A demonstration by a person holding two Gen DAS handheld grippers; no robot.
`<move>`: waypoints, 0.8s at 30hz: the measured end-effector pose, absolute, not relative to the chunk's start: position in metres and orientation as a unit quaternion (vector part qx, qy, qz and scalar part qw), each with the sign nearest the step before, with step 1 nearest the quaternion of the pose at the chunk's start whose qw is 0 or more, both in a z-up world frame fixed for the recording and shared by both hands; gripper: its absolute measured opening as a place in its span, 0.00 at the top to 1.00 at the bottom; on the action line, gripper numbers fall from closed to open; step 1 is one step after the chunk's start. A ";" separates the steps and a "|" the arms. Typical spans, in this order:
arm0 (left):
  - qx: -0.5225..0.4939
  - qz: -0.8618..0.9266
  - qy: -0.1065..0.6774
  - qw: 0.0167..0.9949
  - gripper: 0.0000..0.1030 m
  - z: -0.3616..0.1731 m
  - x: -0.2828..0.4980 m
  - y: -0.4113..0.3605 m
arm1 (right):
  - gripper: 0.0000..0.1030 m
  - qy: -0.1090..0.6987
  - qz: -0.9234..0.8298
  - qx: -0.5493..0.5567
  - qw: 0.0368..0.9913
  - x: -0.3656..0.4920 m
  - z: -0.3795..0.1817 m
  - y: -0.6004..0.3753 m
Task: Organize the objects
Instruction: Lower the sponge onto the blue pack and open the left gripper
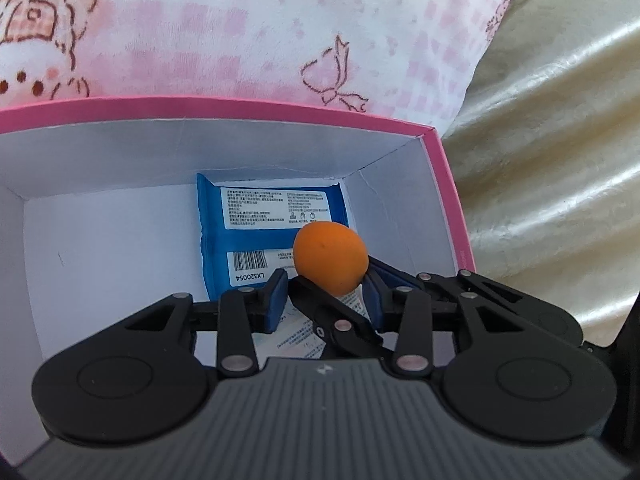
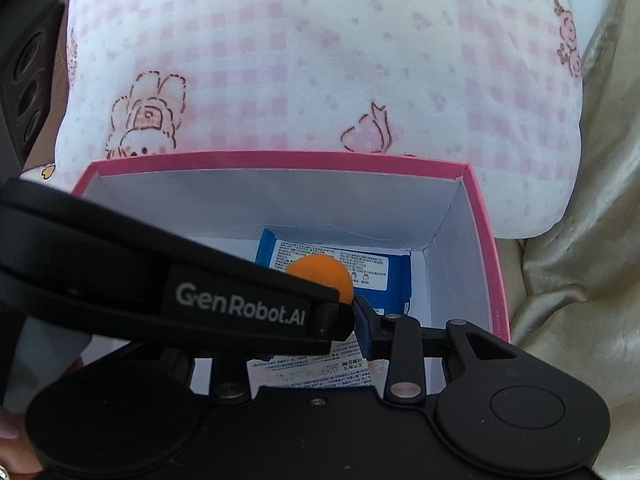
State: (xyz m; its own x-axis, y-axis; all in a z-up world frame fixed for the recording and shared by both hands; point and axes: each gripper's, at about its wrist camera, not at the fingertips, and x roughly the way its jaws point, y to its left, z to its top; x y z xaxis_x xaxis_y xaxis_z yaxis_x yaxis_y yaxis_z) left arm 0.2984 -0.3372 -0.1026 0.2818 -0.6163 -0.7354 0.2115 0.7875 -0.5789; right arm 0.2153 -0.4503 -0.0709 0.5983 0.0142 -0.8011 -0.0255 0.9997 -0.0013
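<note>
Currently the right gripper (image 1: 339, 276) is clamped on the orange ball (image 1: 330, 258): one dark finger sits against the ball's left underside and a blue-padded finger against its right side. The left gripper (image 1: 325, 286) stands with its pads apart and holds nothing (one finger of the right gripper lies in the gap between them).

The ball is held inside the pink box (image 1: 240, 106), below rim level, near the right wall and just above the blue packet (image 1: 272, 216) that lies flat against the box's far wall. A printed sheet (image 1: 296, 340) lies on the box floor nearer the front. Behind the box lies a pink checked blanket (image 1: 240, 20); to the right of the box is beige fabric (image 1: 560, 160).

Probable faults from this point:

- The ball is round and smooth, and it is held low on its curve. Uneven finger pressure may squeeze it upward and out.
- Released from this height, it may bounce off the packet and roll across the box.
- The two grippers are interleaved. Careless withdrawal of either may snag the other and knock the ball loose.
</note>
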 end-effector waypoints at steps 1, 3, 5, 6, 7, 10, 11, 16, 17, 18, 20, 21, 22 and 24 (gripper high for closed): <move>-0.186 -0.264 0.538 0.779 0.54 -0.102 0.298 -0.337 | 0.60 0.446 0.012 -0.004 0.895 0.215 -0.071 -0.451; -0.180 -0.255 0.539 0.782 0.47 -0.100 0.297 -0.337 | 0.59 0.445 0.014 -0.006 0.896 0.212 -0.069 -0.452; -0.176 -0.254 0.539 0.783 0.45 -0.098 0.296 -0.336 | 0.57 0.439 0.011 -0.007 0.898 0.210 -0.069 -0.453; -0.175 -0.254 0.540 0.783 0.43 -0.097 0.296 -0.335 | 0.54 0.436 0.010 -0.005 0.900 0.209 -0.068 -0.455; -0.174 -0.256 0.540 0.783 0.41 -0.096 0.296 -0.334 | 0.52 0.434 0.012 -0.003 0.901 0.209 -0.067 -0.456; -0.178 -0.256 0.530 0.788 0.41 -0.091 0.296 -0.326 | 0.51 0.433 0.010 0.003 0.901 0.208 -0.064 -0.459; -0.178 -0.256 0.528 0.790 0.41 -0.089 0.296 -0.323 | 0.51 0.431 0.009 0.003 0.902 0.207 -0.063 -0.460; -0.158 -0.258 0.517 0.801 0.41 -0.076 0.291 -0.310 | 0.51 0.420 0.011 0.012 0.907 0.195 -0.056 -0.466; -0.153 -0.259 0.515 0.803 0.41 -0.072 0.289 -0.307 | 0.51 0.417 0.013 0.015 0.909 0.191 -0.054 -0.467; -0.147 -0.258 0.512 0.806 0.41 -0.068 0.287 -0.305 | 0.51 0.411 0.013 0.018 0.912 0.185 -0.051 -0.468; -0.134 -0.255 0.504 0.814 0.41 -0.061 0.283 -0.298 | 0.51 0.400 0.016 0.026 0.916 0.175 -0.046 -0.469; -0.130 -0.253 0.502 0.817 0.41 -0.058 0.281 -0.295 | 0.51 0.395 0.017 0.029 0.918 0.170 -0.043 -0.470; -0.127 -0.251 0.500 0.819 0.40 -0.055 0.278 -0.291 | 0.51 0.388 0.021 0.029 0.921 0.164 -0.040 -0.469; -0.127 -0.246 0.496 0.823 0.39 -0.052 0.269 -0.281 | 0.50 0.361 0.028 0.037 0.932 0.146 -0.034 -0.466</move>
State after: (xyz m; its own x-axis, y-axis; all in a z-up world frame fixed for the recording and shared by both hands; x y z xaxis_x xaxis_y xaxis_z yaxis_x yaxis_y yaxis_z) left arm 0.2693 -0.2815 -0.0516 0.3875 -0.5308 -0.7538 0.2794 0.8468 -0.4527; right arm 0.1462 -0.4662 -0.0335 0.7383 0.0797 -0.6697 -0.0263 0.9956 0.0895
